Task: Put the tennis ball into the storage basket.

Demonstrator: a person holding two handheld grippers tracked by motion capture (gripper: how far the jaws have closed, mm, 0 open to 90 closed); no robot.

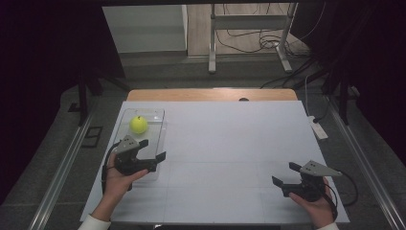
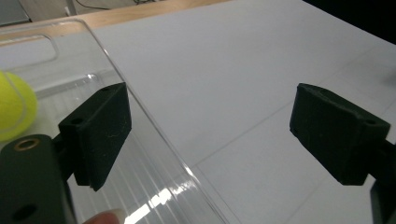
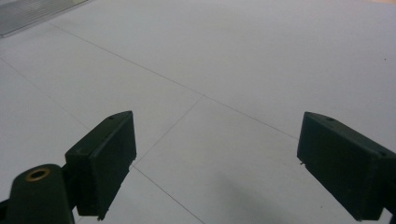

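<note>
Both hands are holding grippers over the white worktop (image 1: pixel 230 143): the left gripper (image 1: pixel 151 149), jaws spread and empty, is straddling the clear tray's (image 1: pixel 160 125) near wall, the right gripper (image 1: pixel 283 173) gaping well away. Inside the tray, a yellow-green ball (image 1: pixel 139 124) is lying; closing now would likely pinch the wall instead.

Table (image 1: pixel 210 94): wooden, far edge bare, the rest under a sheet.
Sheet (image 1: pixel 230 139): white, flat, crossed by faint grid lines.
Floor (image 1: pixel 191 72): grey, all around the table.
Stand (image 1: pixel 249 21): pale metal frame, two feet on the floor beyond the table.
Cables (image 1: pixel 249 42): dark, looped loosely on the floor under and behind the stand.
Power strip (image 1: pixel 318 127): white, just beside the sheet's right edge.
Curtains (image 1: pixel 43 57): dark, hanging at both sides.
Rails (image 1: pixel 62 167): metal, running along the floor left and right of the table.
</note>
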